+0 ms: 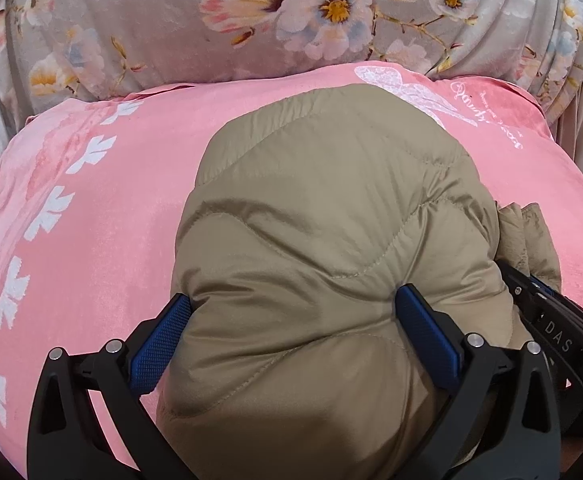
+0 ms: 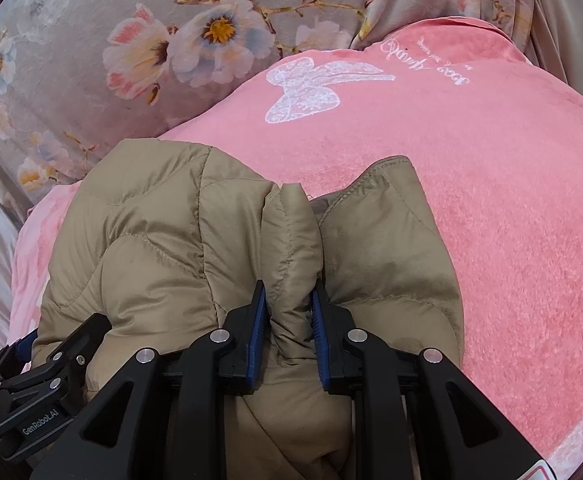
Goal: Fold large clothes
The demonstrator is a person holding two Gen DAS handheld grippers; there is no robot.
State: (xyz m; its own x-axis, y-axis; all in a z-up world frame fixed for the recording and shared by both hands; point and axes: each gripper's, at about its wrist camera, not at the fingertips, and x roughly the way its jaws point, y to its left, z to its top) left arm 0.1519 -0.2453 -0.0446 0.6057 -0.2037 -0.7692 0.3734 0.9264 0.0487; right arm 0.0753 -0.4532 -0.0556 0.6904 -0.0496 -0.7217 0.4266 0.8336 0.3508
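Observation:
A tan quilted puffer jacket (image 1: 319, 216) lies bunched on a pink blanket (image 1: 103, 216). My left gripper (image 1: 295, 304) stands wide, with a thick fold of the jacket bulging between its blue pads (image 1: 159, 344). My right gripper (image 2: 289, 300) is shut on a narrow ridge of the same jacket (image 2: 179, 240), and its blue pads (image 2: 257, 332) pinch the fabric from both sides. The right gripper's body shows at the right edge of the left wrist view (image 1: 551, 320). The left gripper's body shows at the lower left of the right wrist view (image 2: 39, 392).
The pink blanket (image 2: 491, 208) has a white butterfly print (image 2: 311, 88) and white script. Behind it lies grey floral bedding (image 1: 251, 12), also in the right wrist view (image 2: 131, 40), bunched into folds at the far right (image 1: 551, 40).

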